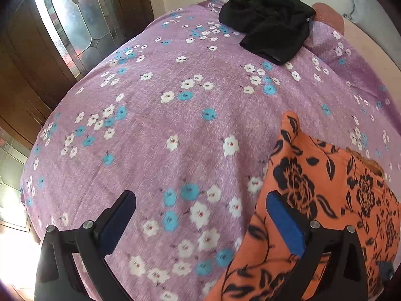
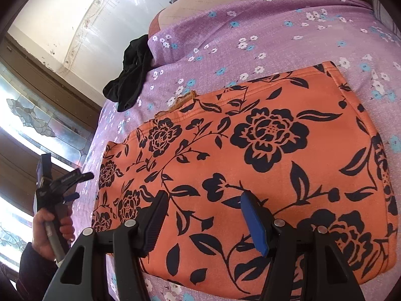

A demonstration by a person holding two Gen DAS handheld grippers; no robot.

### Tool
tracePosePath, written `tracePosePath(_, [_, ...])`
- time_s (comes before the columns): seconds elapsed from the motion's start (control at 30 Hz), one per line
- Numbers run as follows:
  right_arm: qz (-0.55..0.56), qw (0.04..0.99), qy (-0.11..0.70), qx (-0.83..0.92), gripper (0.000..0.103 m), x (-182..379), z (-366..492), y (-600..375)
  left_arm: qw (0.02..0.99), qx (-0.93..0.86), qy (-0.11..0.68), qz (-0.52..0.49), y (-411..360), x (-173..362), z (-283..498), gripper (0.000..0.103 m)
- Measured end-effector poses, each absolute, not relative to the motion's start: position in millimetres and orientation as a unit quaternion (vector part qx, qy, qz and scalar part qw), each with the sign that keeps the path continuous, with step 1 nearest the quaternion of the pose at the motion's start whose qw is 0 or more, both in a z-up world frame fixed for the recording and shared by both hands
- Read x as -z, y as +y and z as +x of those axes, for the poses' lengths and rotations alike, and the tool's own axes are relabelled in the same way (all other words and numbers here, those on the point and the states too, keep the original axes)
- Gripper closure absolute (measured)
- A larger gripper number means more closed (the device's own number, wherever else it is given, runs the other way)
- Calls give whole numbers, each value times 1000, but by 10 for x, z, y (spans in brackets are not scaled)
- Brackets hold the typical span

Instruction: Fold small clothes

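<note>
An orange garment with black flowers (image 2: 263, 155) lies folded flat on the purple flowered bedspread (image 2: 275, 32). It also shows at the lower right of the left wrist view (image 1: 325, 188). My right gripper (image 2: 203, 200) is open and empty, hovering over the garment's near edge. My left gripper (image 1: 200, 200) is open and empty above the bedspread (image 1: 175, 125), its right finger (image 1: 283, 220) over the garment's left edge. The left gripper also shows in the right wrist view (image 2: 60, 183), held in a hand off the bed's left side.
A crumpled black garment (image 1: 270, 25) lies at the far end of the bed, also in the right wrist view (image 2: 130, 75). A wooden door with patterned glass (image 1: 67, 25) stands left of the bed. A pale wall (image 2: 87, 12) lies beyond.
</note>
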State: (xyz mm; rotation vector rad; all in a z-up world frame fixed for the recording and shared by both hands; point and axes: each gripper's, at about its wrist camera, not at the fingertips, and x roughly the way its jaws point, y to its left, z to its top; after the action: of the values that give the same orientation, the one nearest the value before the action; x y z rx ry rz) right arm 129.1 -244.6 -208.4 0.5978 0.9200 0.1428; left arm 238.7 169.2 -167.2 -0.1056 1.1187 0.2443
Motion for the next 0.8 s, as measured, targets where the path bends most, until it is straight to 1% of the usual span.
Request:
tracePosePath(0.07, [287,854,431,-61,39,2061,1245,-2505,839,-101,533,-41,1719,1625,2113,0])
tracePosePath(0.13, [291,854,427,-58,39,2044,1196,-2552,840,-88,533,-53,1749,1559,1826,0])
tracePosePath(0.23, [293,858,417,-63,39,1988,1116,-2557,840,-54,529,-107,1794,1509,1416,0])
tracePosePath(0.37, [284,868,398,-86,39,1909,1013,-2438,833,-30,525,-173,1734,1623,1103,1])
tracePosePath(0.4, [281,869,396,-94,39,1901,994,-2387,832,-28,523,-184,1705,1668,1066,6])
tracePosePath(0.43, [280,870,394,-98,40,1900,968,-2341,829,-26,523,-195,1671,1720,1044,14])
tracePosePath(0.47, [279,871,393,-101,40,1904,941,-2298,823,-22,528,-210,1640,1782,1036,17])
tracePosePath(0.63, [247,873,404,-117,41,1931,899,-2067,791,-17,532,-301,1560,2067,1008,18])
tracePosePath(0.7, [233,873,413,-113,41,1974,907,-2022,786,-31,519,-333,1594,2162,1034,18])
tracePosePath(0.8, [231,868,428,-101,41,2082,962,-2027,796,-45,482,-362,1622,2160,1102,16])
